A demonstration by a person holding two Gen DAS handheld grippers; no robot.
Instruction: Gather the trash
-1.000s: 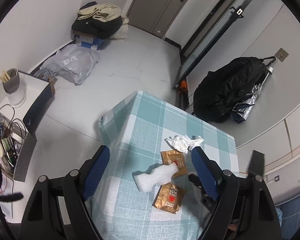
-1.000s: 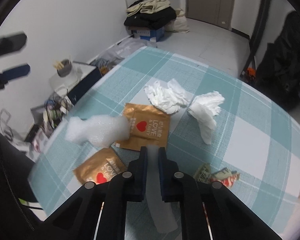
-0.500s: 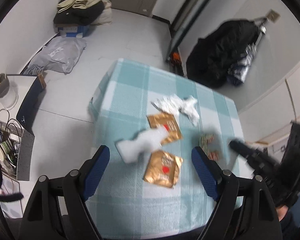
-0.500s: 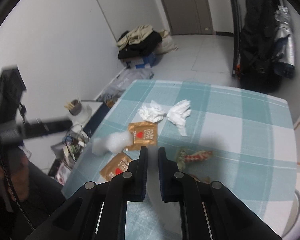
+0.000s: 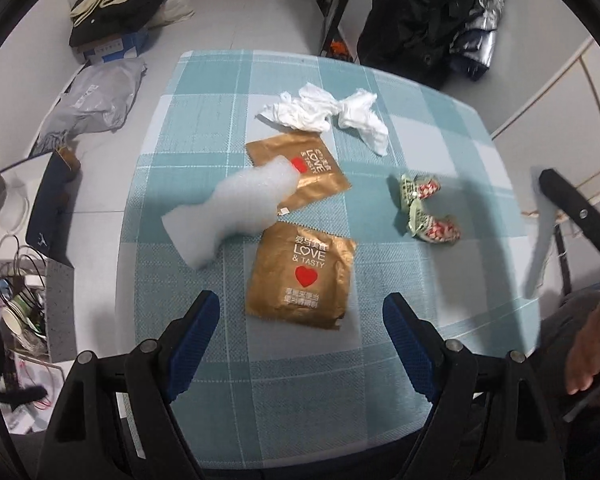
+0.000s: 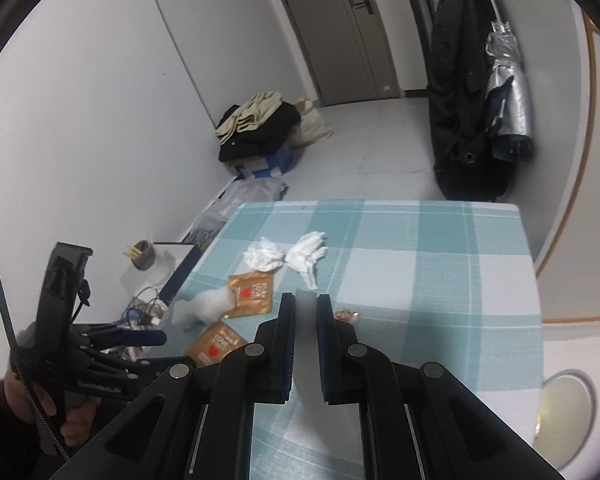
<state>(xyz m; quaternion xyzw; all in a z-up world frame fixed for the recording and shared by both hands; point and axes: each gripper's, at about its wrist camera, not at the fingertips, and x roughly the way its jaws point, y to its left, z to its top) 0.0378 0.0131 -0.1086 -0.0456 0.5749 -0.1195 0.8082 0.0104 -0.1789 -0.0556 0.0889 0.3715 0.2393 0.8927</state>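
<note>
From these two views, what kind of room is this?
Probably a lived-in apartment room, not a lab: a table with a checked tablecloth, a pile of clothes on the floor by a door, and a black backpack hanging on the wall.

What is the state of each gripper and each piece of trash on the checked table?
Left gripper: open, empty, above the near gold foil wrapper.
Right gripper: shut on a white strip.
Far gold foil wrapper: flat, partly under the white foam piece.
Two white crumpled tissues: touching each other.
Green-red candy wrapper: crumpled, alone.
</note>
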